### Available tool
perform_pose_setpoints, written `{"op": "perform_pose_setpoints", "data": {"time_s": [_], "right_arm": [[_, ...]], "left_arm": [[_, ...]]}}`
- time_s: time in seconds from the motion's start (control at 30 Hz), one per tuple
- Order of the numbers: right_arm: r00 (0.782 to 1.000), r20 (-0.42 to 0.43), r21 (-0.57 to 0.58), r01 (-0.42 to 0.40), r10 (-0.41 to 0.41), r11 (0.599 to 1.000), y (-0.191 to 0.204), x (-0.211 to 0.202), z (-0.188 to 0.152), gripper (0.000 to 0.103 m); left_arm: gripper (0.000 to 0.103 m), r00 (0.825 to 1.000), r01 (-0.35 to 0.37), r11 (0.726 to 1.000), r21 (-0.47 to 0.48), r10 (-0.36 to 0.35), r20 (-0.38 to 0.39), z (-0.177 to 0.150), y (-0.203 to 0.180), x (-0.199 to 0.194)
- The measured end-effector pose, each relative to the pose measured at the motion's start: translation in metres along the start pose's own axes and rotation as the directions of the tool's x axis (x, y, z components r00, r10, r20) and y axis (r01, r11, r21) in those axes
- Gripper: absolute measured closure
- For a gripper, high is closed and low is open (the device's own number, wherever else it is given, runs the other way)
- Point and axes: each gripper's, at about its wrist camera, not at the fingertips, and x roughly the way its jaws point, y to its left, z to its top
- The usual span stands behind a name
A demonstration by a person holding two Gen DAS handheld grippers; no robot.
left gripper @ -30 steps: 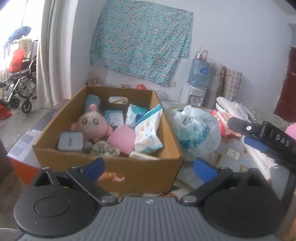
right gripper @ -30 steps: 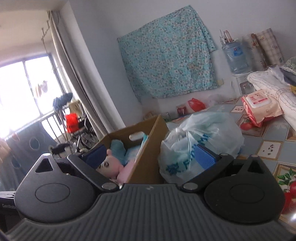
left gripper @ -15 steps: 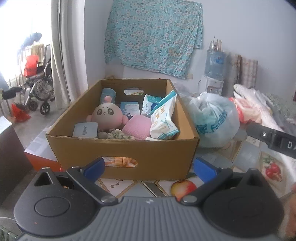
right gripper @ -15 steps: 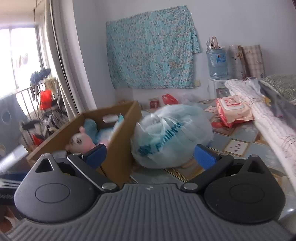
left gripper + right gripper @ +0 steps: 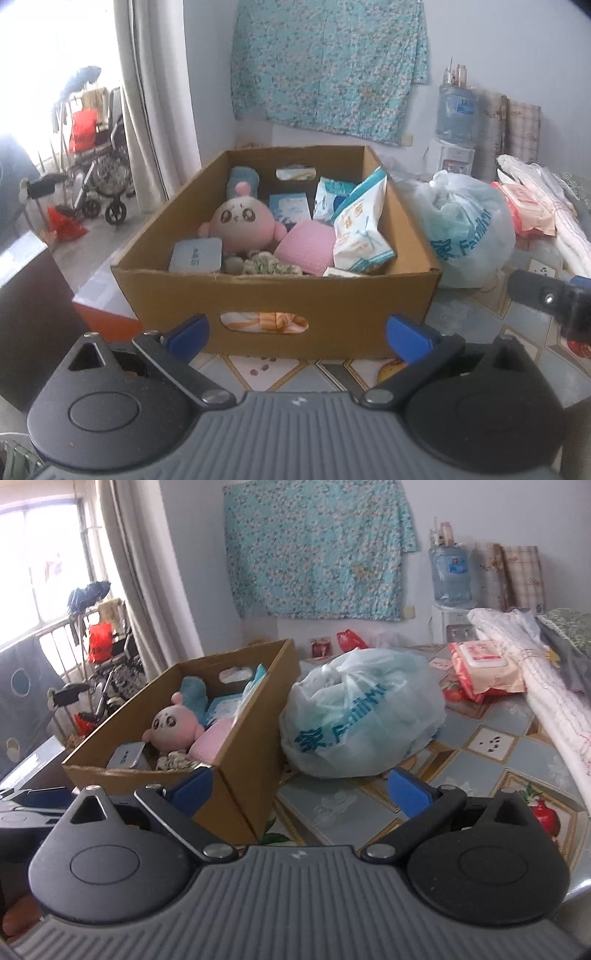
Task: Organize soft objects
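Observation:
A cardboard box point(image 5: 277, 295) point(image 5: 251, 746) stands on the tiled table. In it lie a pink plush toy point(image 5: 243, 225) point(image 5: 173, 727), a pink pad point(image 5: 306, 247), tissue packs point(image 5: 360, 229), a grey-blue case point(image 5: 195, 254) and a small cloth point(image 5: 269, 264). A knotted pale plastic bag point(image 5: 465, 229) point(image 5: 362, 716) sits to its right. My left gripper point(image 5: 297, 332) is open and empty, in front of the box. My right gripper point(image 5: 301, 788) is open and empty, facing the box corner and the bag; it also shows in the left wrist view point(image 5: 546, 295).
A pink wipes pack point(image 5: 484, 668) and a rolled white quilt point(image 5: 535, 686) lie at the table's right. A water dispenser point(image 5: 450, 590) stands at the back wall. An orange-white box point(image 5: 99, 310) sits left of the cardboard box. A wheelchair point(image 5: 99, 177) stands by the window.
Both grippers have pulled back and levelled out, so the box and the bag look smaller and more centred. Both stay open. Nothing on the table has moved.

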Motion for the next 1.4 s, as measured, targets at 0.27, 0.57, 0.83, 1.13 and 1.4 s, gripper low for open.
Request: {"op": "perform_pose_setpoints", "data": {"time_s": [0.27, 0.57, 0.83, 1.13, 1.4], "right_arm": [[0.998, -0.061, -0.073, -0.012, 0.008, 0.997, 0.022, 0.017, 0.0, 0.001], [0.996, -0.087, -0.1, 0.013, -0.021, 0.995, 0.029, 0.029, 0.002, 0.001], [0.995, -0.1, -0.083, 0.02, -0.028, 0.996, 0.027, 0.032, 0.002, 0.001], [0.991, -0.129, -0.078, 0.02, -0.03, 0.997, 0.029, 0.036, -0.001, 0.001], [0.99, -0.132, -0.086, 0.031, -0.042, 0.996, 0.031, 0.039, 0.002, 0.001]], "left_arm": [[0.0, 0.999, 0.007, 0.998, -0.058, -0.01, -0.047, 0.001, 0.013, 0.009], [0.0, 0.999, -0.032, 0.998, -0.058, 0.03, -0.035, 0.005, 0.014, 0.011], [0.0, 0.998, -0.05, 0.998, -0.045, 0.049, -0.036, 0.007, 0.013, 0.011], [0.0, 0.996, -0.076, 0.997, -0.03, 0.074, -0.052, 0.005, 0.013, 0.013], [0.001, 0.995, -0.086, 0.996, -0.029, 0.084, -0.053, 0.007, 0.013, 0.016]]}}
